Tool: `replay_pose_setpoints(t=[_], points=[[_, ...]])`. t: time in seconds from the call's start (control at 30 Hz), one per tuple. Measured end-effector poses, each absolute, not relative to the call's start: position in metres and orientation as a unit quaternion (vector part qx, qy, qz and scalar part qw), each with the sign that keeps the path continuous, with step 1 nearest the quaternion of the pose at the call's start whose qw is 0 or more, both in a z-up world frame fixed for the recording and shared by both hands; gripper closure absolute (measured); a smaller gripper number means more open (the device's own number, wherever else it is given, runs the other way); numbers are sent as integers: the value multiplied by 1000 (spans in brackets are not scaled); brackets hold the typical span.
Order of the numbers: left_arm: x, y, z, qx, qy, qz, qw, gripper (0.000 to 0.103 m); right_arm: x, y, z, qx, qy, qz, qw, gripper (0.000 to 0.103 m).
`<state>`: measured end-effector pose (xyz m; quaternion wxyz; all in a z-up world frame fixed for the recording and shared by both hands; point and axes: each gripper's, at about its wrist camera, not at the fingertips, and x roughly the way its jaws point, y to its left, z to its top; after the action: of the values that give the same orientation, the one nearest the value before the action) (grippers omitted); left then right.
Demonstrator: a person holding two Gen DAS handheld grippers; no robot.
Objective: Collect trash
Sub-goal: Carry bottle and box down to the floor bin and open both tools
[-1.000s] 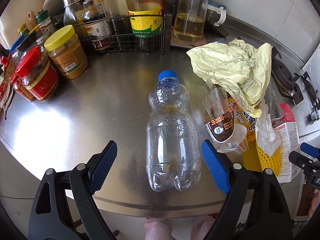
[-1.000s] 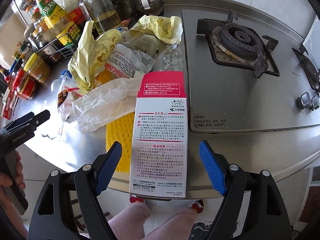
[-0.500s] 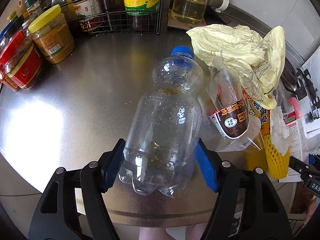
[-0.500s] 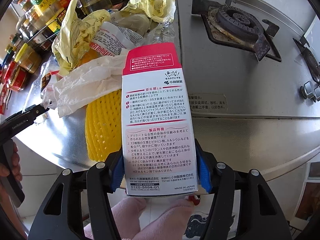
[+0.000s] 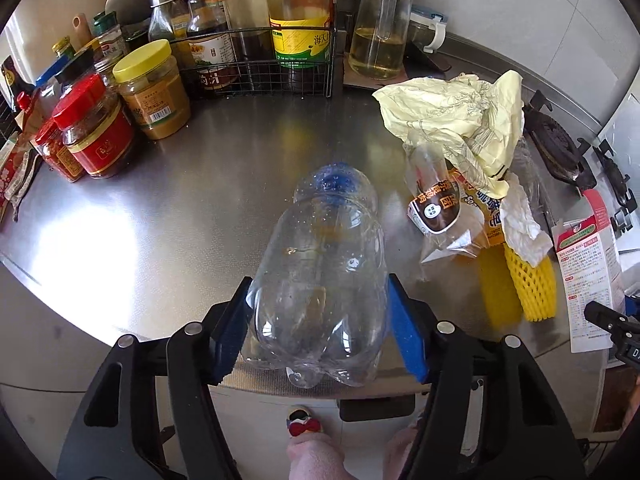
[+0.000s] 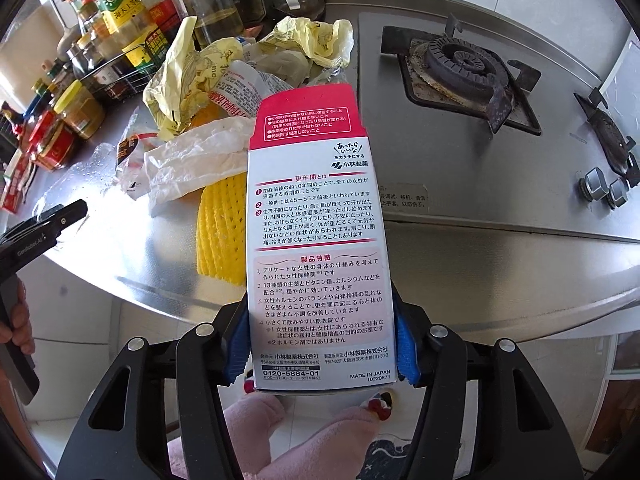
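Left gripper (image 5: 320,328): a second earlier its blue pads stood wide on either side of the clear plastic bottle (image 5: 320,280); now they were clenched on the bottle's lower body, near the base.
Bottle position: it had lain flat on the steel counter (image 5: 192,208); now its base was raised at the counter's front edge, blue cap pointing away towards the rack.
Bottle label: none could be seen, only droplets and a yellowish residue inside.
Rest of the pile: crumpled yellow wrapper (image 5: 452,116), a clear bag with a brown label, and yellow foam netting (image 5: 528,280) were on the counter, to the right of the bottle.
Bag writing: Chinese characters, too distorted to read with confidence.
Rack bottle (image 5: 300,20): the yellow label read 海天.
Right gripper (image 6: 320,352): open around the carton (image 6: 320,248) a second earlier, it was now clamped on the carton's lower sides.
Carton position: lifted clear of the counter edge, red top tilted towards the pile.
Carton writing: 小林製薬, 更年期とは, 製品特徴, 0120-5884-01, MADE IN JAPAN, 10220671.
Meaning for the task: two pieces seemed secured at once; the likely next step was carrying them to a bin, which was not in view.
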<state>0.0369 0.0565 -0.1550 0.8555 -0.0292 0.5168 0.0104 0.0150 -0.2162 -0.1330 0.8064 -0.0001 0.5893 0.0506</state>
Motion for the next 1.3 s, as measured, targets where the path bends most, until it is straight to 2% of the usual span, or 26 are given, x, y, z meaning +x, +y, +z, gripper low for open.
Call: replay_pose_setpoints(t=[0.47, 0.67, 0.87, 1.13, 1.3], points=[[-68, 36, -95, -46, 468, 16, 883, 44, -72, -212, -97, 5, 581, 190, 792, 44], [-113, 16, -100, -53, 476, 21, 877, 44, -105, -209, -111, -7, 603, 262, 753, 44], [-134, -5, -143, -75, 520, 17, 851, 44, -116, -207, -157, -40, 642, 278, 714, 44], [-115, -18, -238, -96, 588, 5, 803, 44, -113, -196, -254, -67, 681, 254, 684, 44], [-96, -16, -305, -90, 623, -5, 777, 44, -112, -193, -324, -37, 697, 212, 684, 44]])
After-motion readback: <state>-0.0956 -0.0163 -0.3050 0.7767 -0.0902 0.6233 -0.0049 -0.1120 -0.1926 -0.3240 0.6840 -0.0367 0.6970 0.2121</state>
